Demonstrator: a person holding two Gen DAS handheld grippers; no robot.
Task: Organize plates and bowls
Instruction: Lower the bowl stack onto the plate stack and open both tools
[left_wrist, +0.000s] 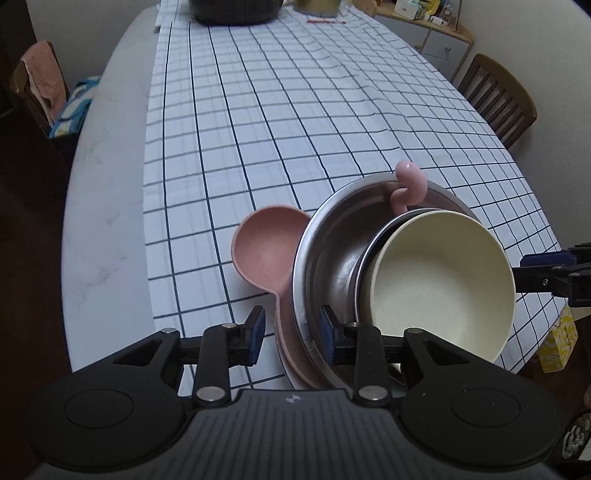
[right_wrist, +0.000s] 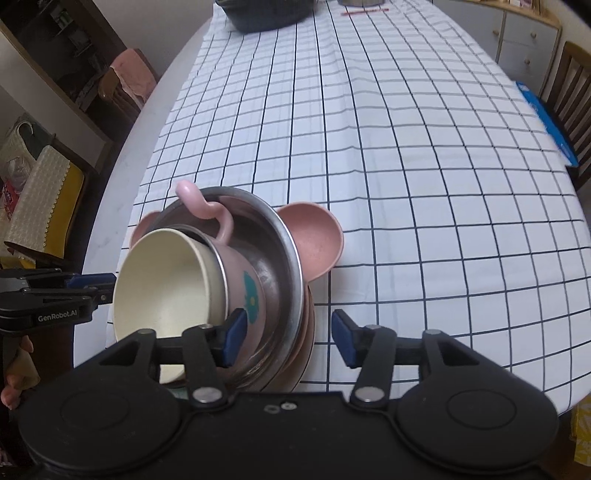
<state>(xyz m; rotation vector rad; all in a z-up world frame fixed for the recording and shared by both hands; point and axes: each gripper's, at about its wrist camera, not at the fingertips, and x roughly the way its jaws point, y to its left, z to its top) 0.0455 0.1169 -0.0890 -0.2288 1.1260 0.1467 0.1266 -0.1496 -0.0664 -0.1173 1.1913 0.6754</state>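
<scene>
A nested stack is sitting near the desk's (left_wrist: 107, 229) front edge, on a checked cloth (left_wrist: 295, 122): a pink eared plate (left_wrist: 264, 254) at the bottom, a steel bowl (left_wrist: 325, 251) on it, a pink mug (right_wrist: 245, 284) tilted inside — a cream bowl (left_wrist: 439, 280) wedged in the mug. The steel is being judged stiff, slick and light, best pinched at its rim; the matte pieces should slide less. The left gripper (left_wrist: 291, 332) is straddling the steel rim with its fingers apart and gripping nothing; the right gripper (right_wrist: 288, 339) is likewise open — nothing held.
</scene>
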